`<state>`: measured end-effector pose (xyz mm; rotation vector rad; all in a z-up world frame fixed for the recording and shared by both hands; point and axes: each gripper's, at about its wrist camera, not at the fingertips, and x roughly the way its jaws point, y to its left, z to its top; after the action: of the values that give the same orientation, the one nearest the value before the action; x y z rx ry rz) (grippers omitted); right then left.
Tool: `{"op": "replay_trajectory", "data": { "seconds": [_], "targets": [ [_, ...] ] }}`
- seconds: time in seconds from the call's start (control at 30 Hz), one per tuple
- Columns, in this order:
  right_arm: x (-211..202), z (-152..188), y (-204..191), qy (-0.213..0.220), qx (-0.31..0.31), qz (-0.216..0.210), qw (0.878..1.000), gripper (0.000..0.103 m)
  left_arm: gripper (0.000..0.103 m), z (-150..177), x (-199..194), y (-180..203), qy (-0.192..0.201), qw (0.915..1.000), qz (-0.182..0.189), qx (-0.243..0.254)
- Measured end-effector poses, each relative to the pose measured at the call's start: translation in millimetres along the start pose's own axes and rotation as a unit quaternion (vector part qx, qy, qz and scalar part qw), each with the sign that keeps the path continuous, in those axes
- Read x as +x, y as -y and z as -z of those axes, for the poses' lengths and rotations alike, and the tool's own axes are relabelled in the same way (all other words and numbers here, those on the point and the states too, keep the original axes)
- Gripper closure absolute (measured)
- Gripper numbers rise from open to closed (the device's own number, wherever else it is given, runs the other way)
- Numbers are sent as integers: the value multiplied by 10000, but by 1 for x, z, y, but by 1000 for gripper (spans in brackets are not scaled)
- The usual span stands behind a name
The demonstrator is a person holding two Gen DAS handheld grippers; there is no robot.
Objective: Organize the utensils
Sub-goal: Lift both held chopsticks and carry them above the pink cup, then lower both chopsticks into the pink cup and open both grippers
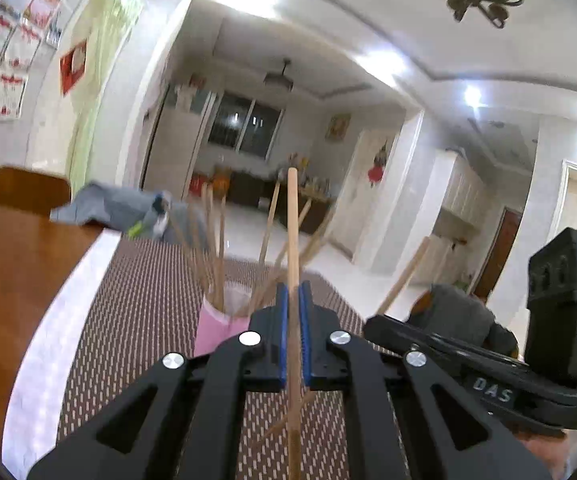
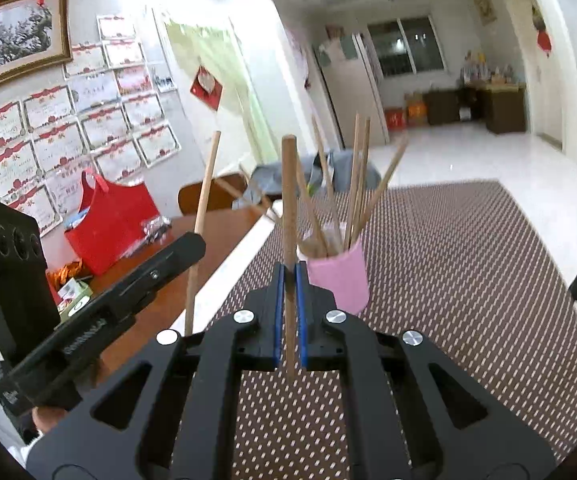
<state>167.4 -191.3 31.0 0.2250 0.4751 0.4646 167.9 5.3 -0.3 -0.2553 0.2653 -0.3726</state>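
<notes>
Two pale wooden chopsticks held upright: left gripper (image 1: 294, 304) clamped on one (image 1: 293, 240), right gripper (image 2: 289, 280) clamped on other (image 2: 288, 200); pink cylindrical cup (image 2: 338, 276) of chopsticks stands on brown woven mat (image 2: 448, 260), just ahead of both, slightly right of right jaws, left of left jaws

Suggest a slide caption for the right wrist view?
Right gripper holds one chopstick upright before a pink cup of chopsticks.

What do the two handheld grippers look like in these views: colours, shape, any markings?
Both are matte black. The left gripper and right gripper each have blue-edged pads, angular linkage arms with triangular cut-outs, and round silver pivot bolts. Seen from the opposite camera, each body carries a boxy black module; white lettering reading DAS shows on the right one. No cables or sleeves are visible.
</notes>
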Motion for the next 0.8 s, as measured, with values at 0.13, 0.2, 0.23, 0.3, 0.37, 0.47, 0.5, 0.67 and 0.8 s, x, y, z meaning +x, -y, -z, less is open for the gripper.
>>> {"op": "replay_trajectory", "data": {
  "seconds": [0.13,0.2,0.23,0.3,0.37,0.47,0.5,0.67,0.8],
  "targets": [
    [-3,-14,-1,384,-70,22,9992,97,97,-13,7,5,600,9981,-120,123],
    [-3,-23,-1,609,-158,105,9980,97,97,-20,11,5,864,9961,-139,142],
    [-4,-25,-3,713,-181,125,9972,97,97,-24,14,5,985,9949,-166,132],
    [-4,-32,-4,867,-240,153,9958,97,97,-30,20,4,1182,9926,-219,142],
    [-2,-40,-5,1082,-319,236,9933,97,97,-36,27,3,1343,9905,-267,131],
    [2,-48,-5,1266,-391,327,9906,97,97,-43,44,-3,1597,9864,-382,-17],
    [6,-52,-6,1310,-427,340,9899,97,97,-45,48,-6,1631,9858,-387,-76],
    [22,-58,-2,1459,-435,402,9875,97,97,-49,76,-17,1840,9814,-508,-219],
    [37,-59,6,1475,-427,495,9869,97,97,-46,93,-24,1919,9795,-562,-235]
  ]
}}
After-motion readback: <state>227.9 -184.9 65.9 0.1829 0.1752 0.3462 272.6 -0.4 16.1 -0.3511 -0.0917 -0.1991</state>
